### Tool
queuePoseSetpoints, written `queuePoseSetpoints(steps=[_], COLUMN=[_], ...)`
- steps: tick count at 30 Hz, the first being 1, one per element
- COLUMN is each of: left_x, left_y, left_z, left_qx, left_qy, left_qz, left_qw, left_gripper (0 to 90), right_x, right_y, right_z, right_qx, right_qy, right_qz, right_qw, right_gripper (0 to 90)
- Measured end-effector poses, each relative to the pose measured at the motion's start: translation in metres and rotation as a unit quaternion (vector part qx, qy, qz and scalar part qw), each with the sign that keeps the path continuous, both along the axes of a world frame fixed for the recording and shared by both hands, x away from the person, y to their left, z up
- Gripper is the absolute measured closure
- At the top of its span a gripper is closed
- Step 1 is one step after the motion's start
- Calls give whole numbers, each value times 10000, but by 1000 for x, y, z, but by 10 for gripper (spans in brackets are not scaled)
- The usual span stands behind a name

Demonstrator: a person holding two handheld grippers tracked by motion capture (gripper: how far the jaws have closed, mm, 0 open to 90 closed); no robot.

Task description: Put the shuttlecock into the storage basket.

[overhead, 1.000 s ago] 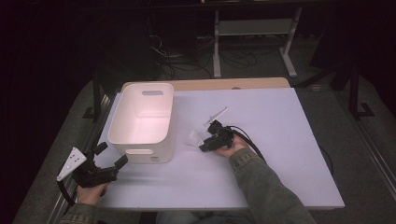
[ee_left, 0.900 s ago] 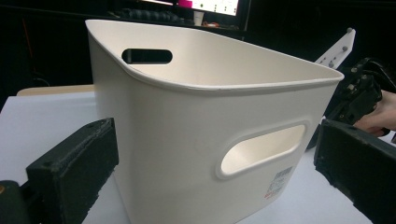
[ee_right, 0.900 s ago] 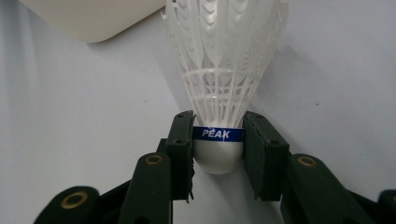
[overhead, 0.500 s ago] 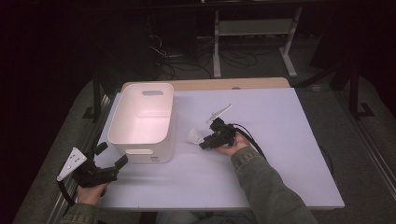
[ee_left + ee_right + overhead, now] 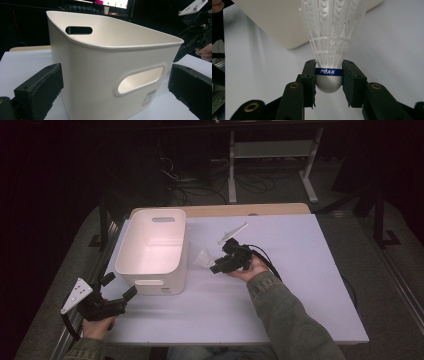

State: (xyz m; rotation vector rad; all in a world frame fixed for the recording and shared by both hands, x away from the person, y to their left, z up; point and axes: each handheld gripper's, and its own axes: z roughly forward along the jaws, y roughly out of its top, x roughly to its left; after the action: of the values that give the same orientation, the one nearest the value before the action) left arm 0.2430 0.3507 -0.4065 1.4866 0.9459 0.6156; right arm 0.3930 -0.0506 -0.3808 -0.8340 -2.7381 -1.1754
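A white plastic shuttlecock [image 5: 329, 50] with a blue PEAK band sits between my right gripper's [image 5: 329, 75] jaws, which are shut on its round cork. In the high view the right gripper [image 5: 216, 267] holds the shuttlecock [image 5: 203, 258] just right of a cream plastic bin [image 5: 152, 247] with handle slots. My left gripper [image 5: 120, 287] is open near the table's front left corner, facing the bin's near wall [image 5: 110, 75] with nothing between its jaws.
The bin stands on a white table top [image 5: 300, 270] with a wooden strip [image 5: 240, 210] along its far edge. A white metal stand [image 5: 272, 150] and cables lie on the dark floor beyond. The right gripper's cable [image 5: 265, 260] loops beside the hand.
The right gripper with the shuttlecock has shifted slightly left toward the bin. The left gripper has stayed in place.
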Motion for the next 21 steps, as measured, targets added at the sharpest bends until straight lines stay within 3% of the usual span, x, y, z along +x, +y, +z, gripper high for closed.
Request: queuePoseSetpoints(steps=[21], left_x=[0], left_y=[1], left_z=[0], left_qx=[4], left_qy=[4], left_qz=[10], left_qw=[10000], left_gripper=[0], right_x=[-1], right_y=[-5], right_z=[33], right_qx=[331], right_qy=[-232], right_qz=[-44], right_qw=[9992], right_gripper=[634])
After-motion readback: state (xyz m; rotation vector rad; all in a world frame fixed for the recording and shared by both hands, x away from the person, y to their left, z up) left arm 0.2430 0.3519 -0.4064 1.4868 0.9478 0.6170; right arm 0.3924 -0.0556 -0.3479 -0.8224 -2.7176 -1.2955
